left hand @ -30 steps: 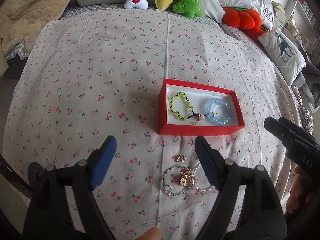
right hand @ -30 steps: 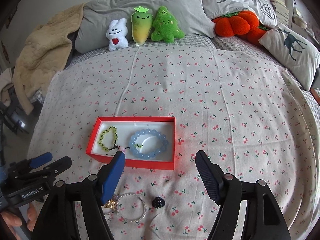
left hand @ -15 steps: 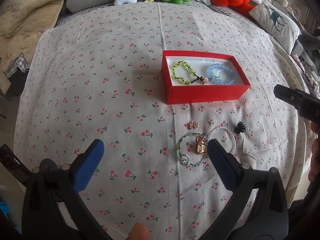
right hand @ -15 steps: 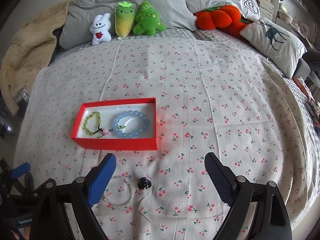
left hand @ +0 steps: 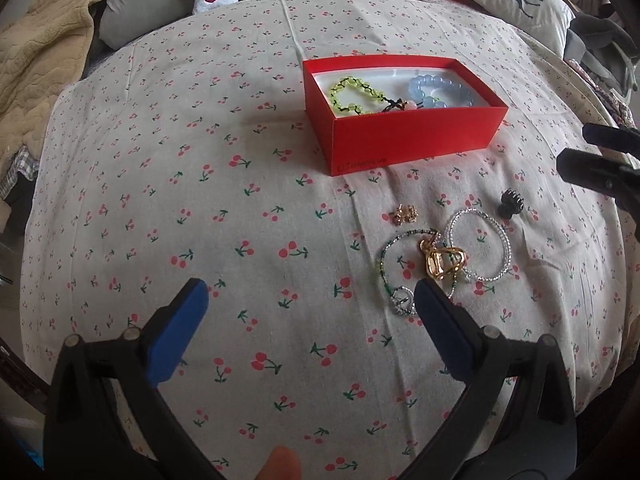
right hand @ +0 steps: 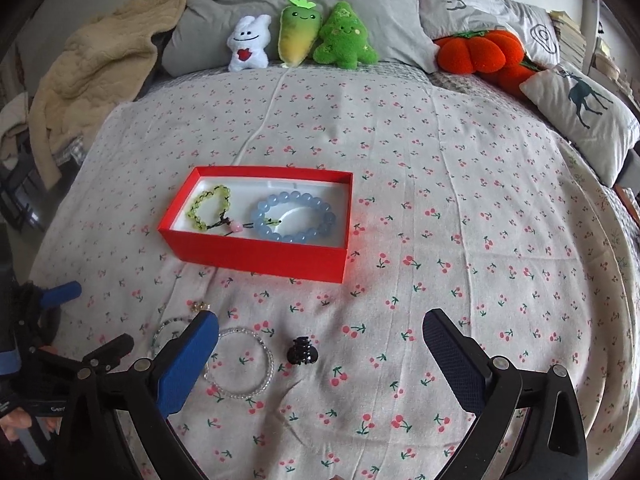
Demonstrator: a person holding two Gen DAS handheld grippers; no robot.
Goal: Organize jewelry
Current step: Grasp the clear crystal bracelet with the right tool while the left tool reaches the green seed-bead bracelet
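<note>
While plush toys [right hand: 304,36] line the bed's [right hand: 440,208] head edge, a red rectangular cardboard box [right hand: 256,216] mid-bed holds green and blue bead bracelets. Nearer the foot edge lie a clear beaded bracelet [right hand: 240,362], gold pendant [left hand: 442,260] and black claw clip [right hand: 302,351]. Left gripper [left hand: 308,300] gapes wide, empty; right gripper [right hand: 320,340] is opening, nothing gripped.

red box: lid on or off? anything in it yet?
Open, no lid on it. The red box already holds a green bead bracelet and a blue bead bracelet.
</note>
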